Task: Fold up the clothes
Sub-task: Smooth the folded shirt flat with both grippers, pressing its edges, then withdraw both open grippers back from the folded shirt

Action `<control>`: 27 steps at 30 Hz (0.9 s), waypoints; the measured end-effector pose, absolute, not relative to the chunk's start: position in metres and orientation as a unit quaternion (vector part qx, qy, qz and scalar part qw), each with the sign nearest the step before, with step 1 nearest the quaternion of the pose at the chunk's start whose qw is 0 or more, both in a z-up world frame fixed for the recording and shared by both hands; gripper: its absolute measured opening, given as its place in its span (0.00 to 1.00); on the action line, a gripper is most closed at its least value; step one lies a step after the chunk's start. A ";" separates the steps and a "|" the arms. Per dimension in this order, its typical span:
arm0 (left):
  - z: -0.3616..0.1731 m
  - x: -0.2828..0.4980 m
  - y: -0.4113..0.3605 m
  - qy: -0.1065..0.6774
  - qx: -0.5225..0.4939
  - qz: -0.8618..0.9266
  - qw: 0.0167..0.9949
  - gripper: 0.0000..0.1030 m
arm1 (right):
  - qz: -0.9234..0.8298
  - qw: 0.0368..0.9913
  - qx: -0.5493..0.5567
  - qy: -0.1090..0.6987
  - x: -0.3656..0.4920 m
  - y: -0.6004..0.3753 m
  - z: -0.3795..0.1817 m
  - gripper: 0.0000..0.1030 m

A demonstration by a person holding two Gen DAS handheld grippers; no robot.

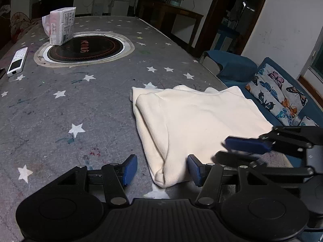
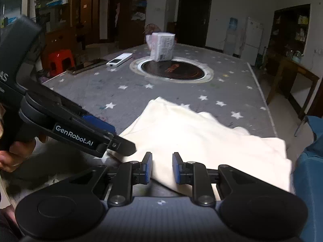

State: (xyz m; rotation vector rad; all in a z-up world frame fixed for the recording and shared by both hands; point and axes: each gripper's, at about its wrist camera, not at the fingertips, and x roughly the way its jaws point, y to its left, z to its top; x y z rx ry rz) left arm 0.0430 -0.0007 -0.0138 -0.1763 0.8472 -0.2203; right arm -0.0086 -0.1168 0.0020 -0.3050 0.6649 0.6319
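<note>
A cream garment (image 1: 197,121), folded into a rough rectangle, lies on the grey star-patterned table cover (image 1: 80,104) near the right edge. My left gripper (image 1: 162,169) is open, and the garment's near left corner lies between its blue pads without being pinched. In the right wrist view the garment (image 2: 201,145) fills the middle. My right gripper (image 2: 162,167) hovers over its near edge with a narrow gap, and flat cloth shows between the pads. Each gripper appears in the other's view: the right gripper (image 1: 232,151) over the near right corner, the left gripper (image 2: 123,139) at the left edge.
A round black hob (image 1: 84,48) is set in the table, with a tissue pack (image 1: 61,27) on its rim. A white remote (image 1: 17,61) lies at the far left. A blue sofa with a butterfly cushion (image 1: 278,94) borders the right side. A red stool (image 2: 60,60) stands beyond.
</note>
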 end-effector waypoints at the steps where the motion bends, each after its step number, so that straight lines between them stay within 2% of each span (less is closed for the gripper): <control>1: -0.013 0.042 0.000 0.410 -0.089 -0.105 0.901 0.57 | 0.304 0.884 -0.151 0.323 -0.009 -0.114 -0.001 0.21; 11: -0.013 0.040 0.005 0.414 -0.106 -0.100 0.898 0.59 | 0.300 0.887 -0.143 0.320 -0.013 -0.113 0.002 0.21; 19: -0.007 0.030 0.012 0.410 -0.108 -0.088 0.901 0.67 | 0.285 0.891 -0.135 0.326 -0.014 -0.115 0.005 0.22; 22: -0.006 0.028 0.014 0.409 -0.107 -0.081 0.903 0.70 | 0.280 0.892 -0.121 0.334 -0.013 -0.118 0.005 0.28; 27: -0.003 0.022 0.015 0.406 -0.100 -0.073 0.905 0.76 | 0.269 0.895 -0.111 0.339 -0.013 -0.120 0.004 0.29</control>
